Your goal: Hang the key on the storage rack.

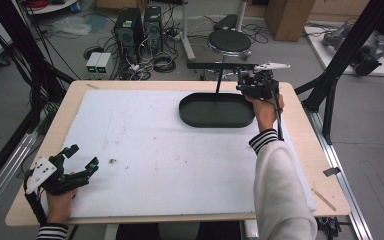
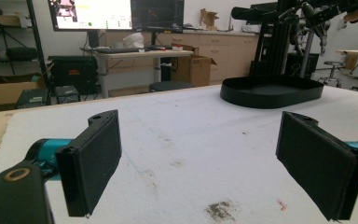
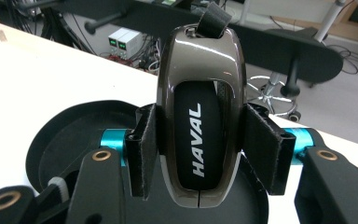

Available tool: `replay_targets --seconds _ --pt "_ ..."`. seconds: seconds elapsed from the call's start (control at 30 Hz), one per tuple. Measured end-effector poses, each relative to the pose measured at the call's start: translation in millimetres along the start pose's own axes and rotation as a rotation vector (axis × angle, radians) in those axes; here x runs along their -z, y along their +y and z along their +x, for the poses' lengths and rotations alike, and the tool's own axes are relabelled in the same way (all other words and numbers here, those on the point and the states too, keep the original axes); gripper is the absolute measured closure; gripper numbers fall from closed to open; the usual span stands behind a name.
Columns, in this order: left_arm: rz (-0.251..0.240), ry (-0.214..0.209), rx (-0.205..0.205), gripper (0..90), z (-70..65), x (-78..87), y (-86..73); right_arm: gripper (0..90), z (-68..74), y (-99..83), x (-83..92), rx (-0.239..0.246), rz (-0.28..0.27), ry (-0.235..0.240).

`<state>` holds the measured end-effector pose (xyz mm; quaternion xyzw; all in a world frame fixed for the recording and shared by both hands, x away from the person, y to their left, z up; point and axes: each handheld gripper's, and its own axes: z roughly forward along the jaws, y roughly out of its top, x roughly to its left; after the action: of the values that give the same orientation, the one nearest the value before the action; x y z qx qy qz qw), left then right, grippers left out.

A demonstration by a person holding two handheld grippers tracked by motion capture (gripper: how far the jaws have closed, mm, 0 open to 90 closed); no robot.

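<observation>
Between the pads of the right gripper (image 3: 199,154) sits a glossy brown key fob (image 3: 199,116) marked HAVAL, pinched upright just above the black oval tray (image 1: 216,110). Well apart, the left gripper (image 2: 200,163) rests spread wide over the white mat (image 1: 150,150), holding nothing.

The word "HAVAL" stands in white capital letters on the black centre panel of the glossy brown car key fob (image 3: 199,121), running lengthwise along it, as seen in the right gripper view, where my right gripper (image 3: 200,154) clamps the fob between its two black pads above the black tray (image 3: 60,135). In the left gripper view, a monitor (image 2: 91,14) at the back of the room glows with coloured marks, but its writing is too small for me to read.
</observation>
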<state>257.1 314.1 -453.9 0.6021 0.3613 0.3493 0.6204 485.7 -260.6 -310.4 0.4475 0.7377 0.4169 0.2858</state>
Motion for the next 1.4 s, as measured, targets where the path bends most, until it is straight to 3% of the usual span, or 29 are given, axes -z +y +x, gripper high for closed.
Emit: replay_targets --seconds 0.8,1.23,1.3,1.4 --pt "-0.001 0.001 -0.001 14.6 0.1 0.1 -0.1 47.9 -11.4 -26.2 -24.1 -0.040 0.082 -0.010" --pt "-0.001 0.000 0.002 14.6 0.3 0.1 0.0 47.3 -12.1 -32.3 -35.9 -0.032 0.107 0.017" --pt "-0.001 0.000 0.001 14.6 0.2 0.1 -0.1 43.4 -12.2 -33.3 -38.2 -0.021 0.116 0.026" --pt "-0.001 0.000 0.001 14.6 0.2 0.1 0.0 27.2 -13.1 -34.7 -39.9 -0.036 0.126 0.020"
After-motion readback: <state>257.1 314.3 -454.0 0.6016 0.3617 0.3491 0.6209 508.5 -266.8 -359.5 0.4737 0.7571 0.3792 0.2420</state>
